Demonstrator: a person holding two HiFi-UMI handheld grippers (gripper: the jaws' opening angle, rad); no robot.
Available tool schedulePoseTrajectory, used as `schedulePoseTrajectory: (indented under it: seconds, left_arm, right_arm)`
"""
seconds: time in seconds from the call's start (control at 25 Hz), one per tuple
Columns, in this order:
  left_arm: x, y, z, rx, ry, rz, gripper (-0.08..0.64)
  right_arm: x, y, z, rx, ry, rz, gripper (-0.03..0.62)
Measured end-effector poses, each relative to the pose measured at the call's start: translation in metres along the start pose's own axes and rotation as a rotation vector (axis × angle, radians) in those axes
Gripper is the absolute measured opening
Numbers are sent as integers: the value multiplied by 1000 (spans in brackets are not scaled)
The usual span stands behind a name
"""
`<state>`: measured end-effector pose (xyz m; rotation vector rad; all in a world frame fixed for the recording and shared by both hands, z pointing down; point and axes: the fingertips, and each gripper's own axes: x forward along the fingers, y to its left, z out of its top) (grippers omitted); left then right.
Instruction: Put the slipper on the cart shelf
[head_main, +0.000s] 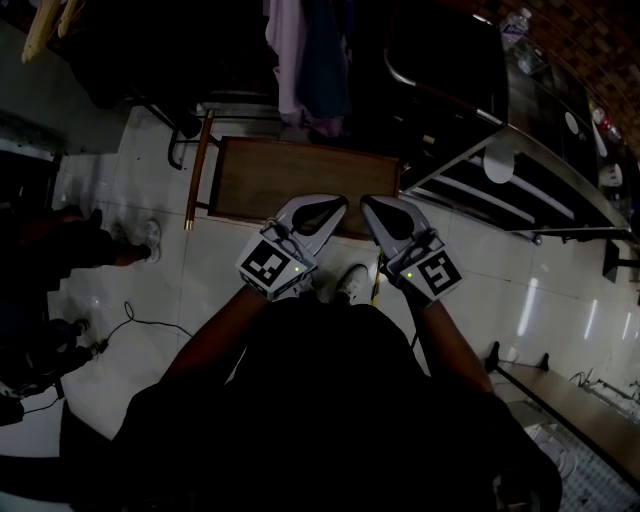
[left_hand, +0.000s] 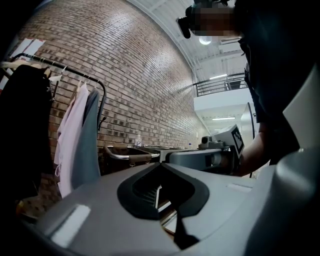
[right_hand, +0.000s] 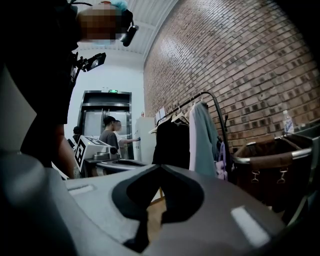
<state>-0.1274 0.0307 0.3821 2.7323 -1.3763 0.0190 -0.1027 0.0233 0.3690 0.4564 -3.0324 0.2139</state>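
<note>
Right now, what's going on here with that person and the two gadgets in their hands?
A person stands holding a gripper in each hand, the left gripper and right gripper side by side, pointing toward a low wooden table. Both are shut and hold nothing. A metal cart stands to the right, and clothes hang beyond the table. I can't make out a slipper in view, so nothing has been picked up yet.

text: none legible | green sign (right_hand: 113, 91) over doorway (right_hand: 92, 120) (too small to read)
</note>
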Motion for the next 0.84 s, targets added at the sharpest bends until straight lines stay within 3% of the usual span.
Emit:
schedulePoseTrajectory:
  seconds: [0.84]
  left_arm:
    - [-3, -9, -8, -20, 8, -14, 0]
  right_arm:
    - [-3, 7, -3, -2, 6, -5, 2]
